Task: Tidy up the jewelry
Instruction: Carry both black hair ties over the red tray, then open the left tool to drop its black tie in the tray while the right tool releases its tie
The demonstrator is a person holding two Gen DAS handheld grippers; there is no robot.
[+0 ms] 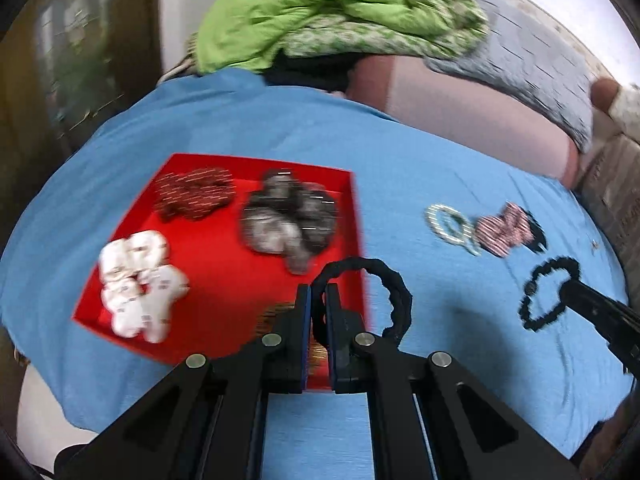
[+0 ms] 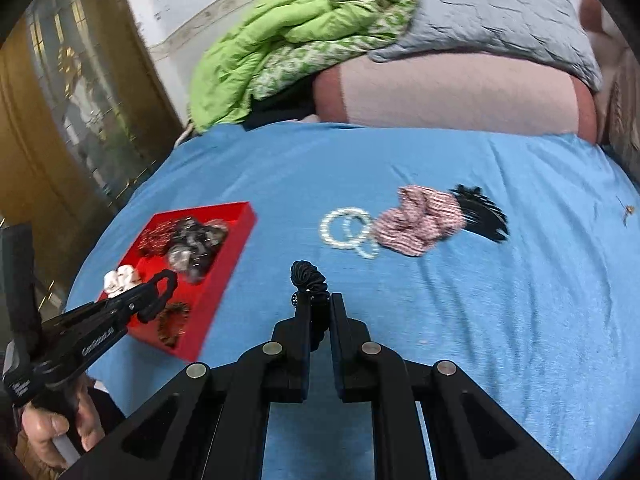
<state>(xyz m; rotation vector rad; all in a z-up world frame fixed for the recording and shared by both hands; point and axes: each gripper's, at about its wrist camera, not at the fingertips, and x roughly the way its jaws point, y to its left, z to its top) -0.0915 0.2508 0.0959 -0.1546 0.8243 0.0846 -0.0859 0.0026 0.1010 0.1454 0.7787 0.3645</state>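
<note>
A blue cloth (image 1: 280,128) covers the bed. On it sits a red tray (image 1: 224,280) with scrunchies (image 1: 288,220). The left gripper (image 1: 319,300) pinches a black hair tie (image 1: 394,292) over the tray's edge. The right gripper (image 2: 320,312) clamps a black coil tie (image 2: 310,278) above bare cloth. Pearl bracelets (image 2: 346,232) lie beyond.

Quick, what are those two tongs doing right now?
Left tongs: closed on a black hair tie.
Right tongs: closed on a black spiral hair tie.
</note>
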